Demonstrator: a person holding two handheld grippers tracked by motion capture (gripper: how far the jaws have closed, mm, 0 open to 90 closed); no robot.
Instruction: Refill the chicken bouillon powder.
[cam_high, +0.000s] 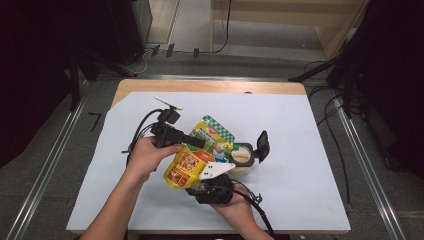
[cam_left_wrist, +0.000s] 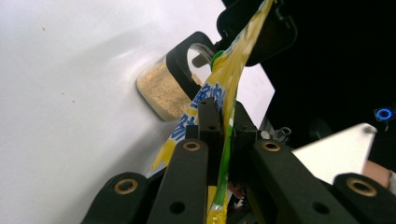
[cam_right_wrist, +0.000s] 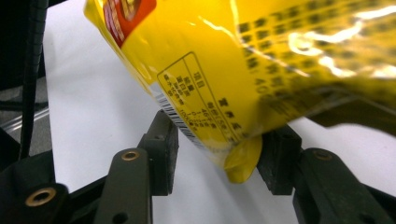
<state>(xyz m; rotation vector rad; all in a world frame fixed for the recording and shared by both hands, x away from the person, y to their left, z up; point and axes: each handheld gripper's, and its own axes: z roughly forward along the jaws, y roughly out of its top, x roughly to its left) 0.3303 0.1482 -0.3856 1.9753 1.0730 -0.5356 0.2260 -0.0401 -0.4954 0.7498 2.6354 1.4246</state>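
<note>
My left gripper (cam_left_wrist: 219, 121) pinches the soft, slippery yellow pouch (cam_high: 192, 160) tight over the jar (cam_high: 243, 159) mid-desk; right fingers (cam_right_wrist: 163, 149) stand half open around its bottom corner, better regripped higher.

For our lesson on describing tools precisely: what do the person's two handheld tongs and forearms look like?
Both tongs are black. The left tongs trail a black cable and carry a small pale plate on top. The right tongs bear a pale three-cornered plate and a black cable too. In the gripper views the jaws are matte black bars with brass-coloured rivets. The forearms are bare, no sleeves in view.
</note>
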